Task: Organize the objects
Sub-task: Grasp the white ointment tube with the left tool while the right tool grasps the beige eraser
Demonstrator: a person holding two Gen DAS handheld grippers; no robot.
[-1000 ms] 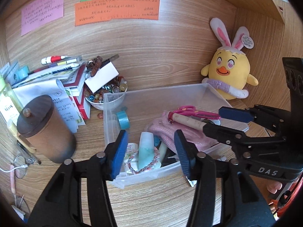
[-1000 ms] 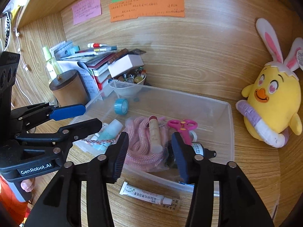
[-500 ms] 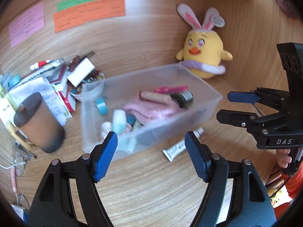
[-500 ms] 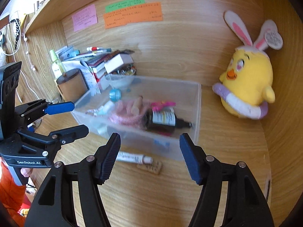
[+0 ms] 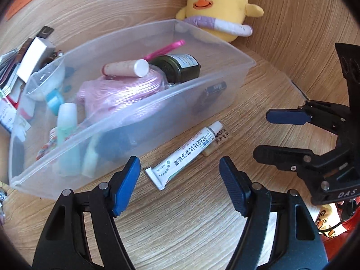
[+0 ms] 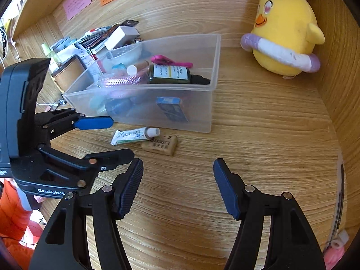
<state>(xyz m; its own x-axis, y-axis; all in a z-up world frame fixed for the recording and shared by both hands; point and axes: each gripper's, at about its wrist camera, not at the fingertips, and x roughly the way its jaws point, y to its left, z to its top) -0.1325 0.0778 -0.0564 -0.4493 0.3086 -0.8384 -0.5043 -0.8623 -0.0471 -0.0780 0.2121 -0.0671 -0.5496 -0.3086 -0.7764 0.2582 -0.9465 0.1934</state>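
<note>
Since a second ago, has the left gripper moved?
Yes. The left gripper has pulled back out of the clear plastic bin and now hangs open over the white ointment tube on the desk.

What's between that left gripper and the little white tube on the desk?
Nothing visible. The left gripper is open, with the tube lying on bare desk just ahead, beside the bin.

translucent plastic bin (image 5: 202,85); wood-grain desk (image 5: 191,225); plush chick (image 6: 285,33).
</note>
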